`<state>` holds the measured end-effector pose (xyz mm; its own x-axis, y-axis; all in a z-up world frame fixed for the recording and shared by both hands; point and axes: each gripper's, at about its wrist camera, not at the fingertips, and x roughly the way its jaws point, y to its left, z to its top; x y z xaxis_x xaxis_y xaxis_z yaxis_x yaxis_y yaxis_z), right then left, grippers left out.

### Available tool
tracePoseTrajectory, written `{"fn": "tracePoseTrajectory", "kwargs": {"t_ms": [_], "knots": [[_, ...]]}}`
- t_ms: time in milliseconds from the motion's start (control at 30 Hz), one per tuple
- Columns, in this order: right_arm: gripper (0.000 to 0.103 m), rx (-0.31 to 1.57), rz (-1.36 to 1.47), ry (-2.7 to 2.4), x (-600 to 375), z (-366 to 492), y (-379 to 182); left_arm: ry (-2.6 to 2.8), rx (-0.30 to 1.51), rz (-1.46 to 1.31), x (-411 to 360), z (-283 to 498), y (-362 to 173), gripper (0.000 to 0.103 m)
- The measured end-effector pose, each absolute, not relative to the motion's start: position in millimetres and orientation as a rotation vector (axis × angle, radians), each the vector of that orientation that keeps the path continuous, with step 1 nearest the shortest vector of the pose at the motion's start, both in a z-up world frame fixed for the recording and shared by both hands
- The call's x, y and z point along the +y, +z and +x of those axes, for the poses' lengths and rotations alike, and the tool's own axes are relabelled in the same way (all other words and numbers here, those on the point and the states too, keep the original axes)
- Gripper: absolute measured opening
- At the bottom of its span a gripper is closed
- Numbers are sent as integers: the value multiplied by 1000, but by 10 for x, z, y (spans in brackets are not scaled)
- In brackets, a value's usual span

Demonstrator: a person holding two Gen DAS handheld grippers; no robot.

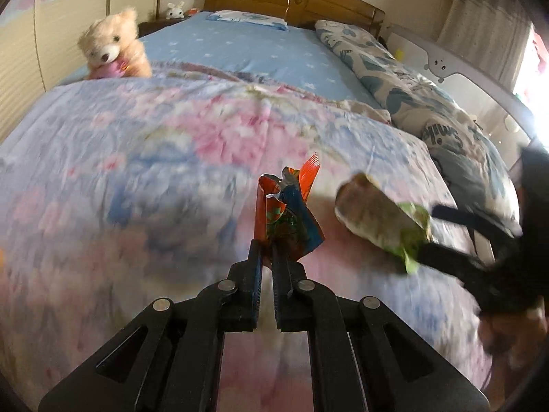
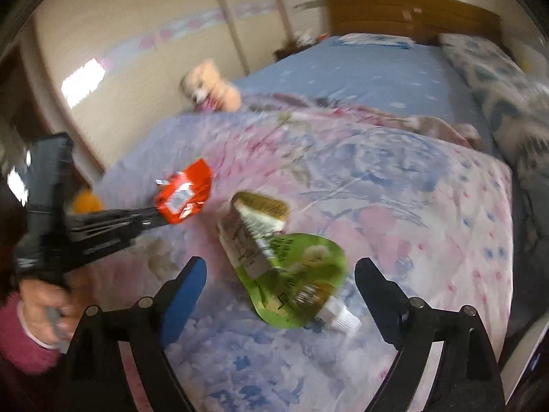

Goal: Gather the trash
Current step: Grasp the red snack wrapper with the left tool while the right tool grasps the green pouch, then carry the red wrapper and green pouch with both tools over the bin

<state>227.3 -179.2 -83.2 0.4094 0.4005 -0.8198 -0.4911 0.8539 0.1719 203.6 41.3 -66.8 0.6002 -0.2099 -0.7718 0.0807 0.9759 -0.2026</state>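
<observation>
A crumpled red-orange snack wrapper (image 1: 286,213), foil showing at its torn top, stands clamped in the left gripper (image 1: 267,250) above a floral quilt (image 1: 154,144), its long axis running up and away from the fingertips. Beside it a green spouted pouch (image 2: 291,274) lies on the quilt between the right gripper's (image 2: 279,274) wide-open jaws, which touch nothing, white cap toward the camera and a flattened carton (image 2: 254,226) across its far end. Motion blur smears both prints, and a pink sleeve (image 2: 20,340) is cut off at the frame edge.
</observation>
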Motion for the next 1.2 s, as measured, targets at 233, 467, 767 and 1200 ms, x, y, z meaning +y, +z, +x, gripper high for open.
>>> {"fn": "tracePoseTrajectory", "kwargs": {"t_ms": [233,467,767,1200], "knots": [[90,1103,-195,546,-1651,2493,-1173,-170,924,-191,512,1691,-685,5],[65,1074,6,490,-1854,2320,-1092,-185,911,-195,476,1512,-650,5],[63,1005,152,415,-2032,1624,-893,-242,896,-147,164,1282,-573,5],[63,914,255,241,-2636,910,-643,-322,892,-43,-378,1023,-518,5]]}}
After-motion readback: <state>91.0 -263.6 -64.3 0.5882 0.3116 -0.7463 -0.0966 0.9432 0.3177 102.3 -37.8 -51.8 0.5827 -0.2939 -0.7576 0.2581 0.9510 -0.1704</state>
